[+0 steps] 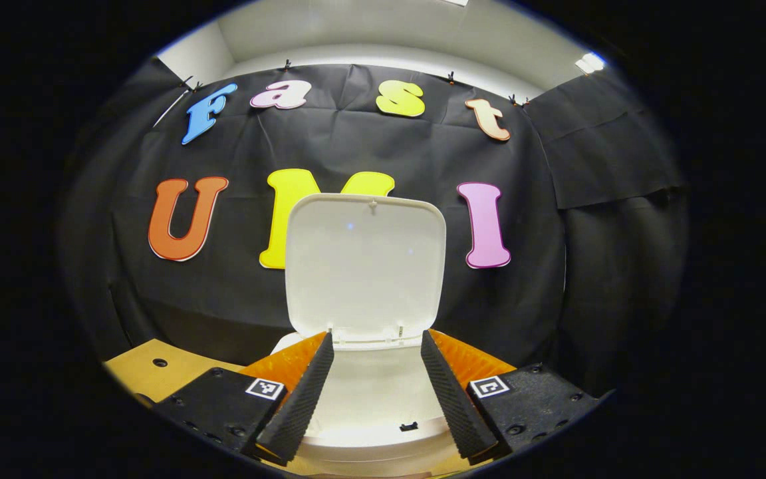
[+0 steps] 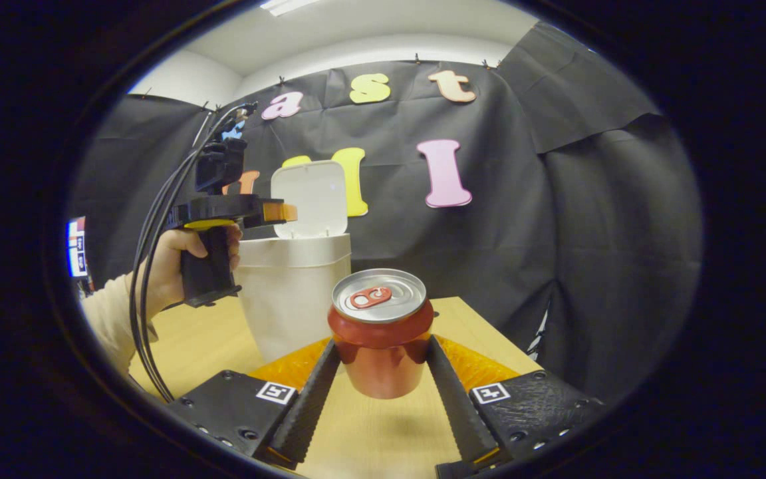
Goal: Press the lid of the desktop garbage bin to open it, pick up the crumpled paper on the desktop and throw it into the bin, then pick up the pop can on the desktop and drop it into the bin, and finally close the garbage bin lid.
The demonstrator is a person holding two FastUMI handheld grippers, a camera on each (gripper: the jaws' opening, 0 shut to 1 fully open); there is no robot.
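The white garbage bin [image 1: 363, 399] stands right under my left gripper [image 1: 376, 386], its lid [image 1: 364, 266] swung upright. That gripper is open with nothing between its fingers. In the right gripper view the red pop can [image 2: 383, 339] stands upright on the wooden table [image 2: 370, 432], silver top showing. My right gripper [image 2: 383, 392] is shut on it, both fingertips against its sides. Farther left, a hand [image 2: 170, 266] holds the left gripper [image 2: 280, 211] over the bin's [image 2: 290, 299] open mouth, in front of the raised lid [image 2: 310, 196].
The black cloth wall hangs close behind the bin. The table's right edge [image 2: 489, 332] runs just beyond the can. Cables [image 2: 147, 299] trail down from the left gripper. A corner of the table [image 1: 150, 369] shows left of the bin.
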